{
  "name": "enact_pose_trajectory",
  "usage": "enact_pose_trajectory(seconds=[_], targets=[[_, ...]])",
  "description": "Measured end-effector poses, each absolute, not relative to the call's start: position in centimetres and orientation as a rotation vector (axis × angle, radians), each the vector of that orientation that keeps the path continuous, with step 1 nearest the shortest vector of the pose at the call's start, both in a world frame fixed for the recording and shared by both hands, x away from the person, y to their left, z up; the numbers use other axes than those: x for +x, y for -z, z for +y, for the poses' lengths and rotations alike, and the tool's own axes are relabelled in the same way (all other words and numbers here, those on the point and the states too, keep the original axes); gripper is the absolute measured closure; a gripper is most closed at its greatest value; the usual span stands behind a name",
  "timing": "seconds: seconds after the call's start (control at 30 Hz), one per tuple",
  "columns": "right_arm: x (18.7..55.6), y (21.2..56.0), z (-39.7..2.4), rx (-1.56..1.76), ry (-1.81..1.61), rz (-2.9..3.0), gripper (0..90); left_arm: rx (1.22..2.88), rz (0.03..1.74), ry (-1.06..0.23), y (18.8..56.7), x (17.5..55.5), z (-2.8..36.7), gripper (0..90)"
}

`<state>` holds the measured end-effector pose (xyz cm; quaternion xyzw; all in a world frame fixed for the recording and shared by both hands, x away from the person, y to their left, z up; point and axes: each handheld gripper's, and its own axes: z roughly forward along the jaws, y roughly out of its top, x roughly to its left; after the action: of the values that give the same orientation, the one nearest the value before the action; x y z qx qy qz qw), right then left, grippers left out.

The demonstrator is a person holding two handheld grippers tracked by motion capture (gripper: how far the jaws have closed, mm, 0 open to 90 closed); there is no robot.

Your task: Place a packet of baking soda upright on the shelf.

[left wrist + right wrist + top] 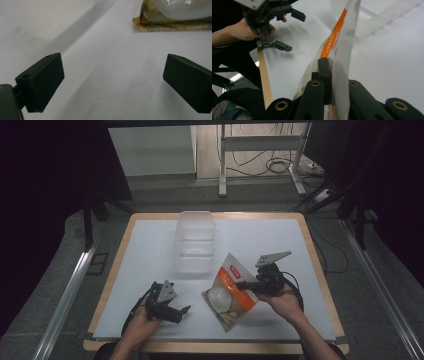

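Plastic bag, orange-banded, round pale contents; sits mid-table, its top edge pinched in the closed right gripper. Film looks thin, slippery and floppy; contents probably light. Best hold: flat sealed edge, not the bulge. Left gripper wide open, empty.

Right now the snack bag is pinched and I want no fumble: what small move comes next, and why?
Probably carry the orange-striped clear plastic snack bag toward the clear plastic bin. The right tongs are shut on its edge with its lower corner near the table, while the left tongs rest open.
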<state>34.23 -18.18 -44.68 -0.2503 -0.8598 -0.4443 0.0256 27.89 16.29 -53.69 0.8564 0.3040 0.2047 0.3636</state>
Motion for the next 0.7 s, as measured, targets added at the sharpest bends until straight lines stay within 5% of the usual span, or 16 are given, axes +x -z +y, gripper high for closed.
enact_pose_trajectory(seconds=[0.7], targets=[[36.4, 39.4, -18.3, -0.77, 1.434, -2.785, 88.7, 2.197, 0.783, -0.529, 53.7, 27.9, 16.3, 3.5]])
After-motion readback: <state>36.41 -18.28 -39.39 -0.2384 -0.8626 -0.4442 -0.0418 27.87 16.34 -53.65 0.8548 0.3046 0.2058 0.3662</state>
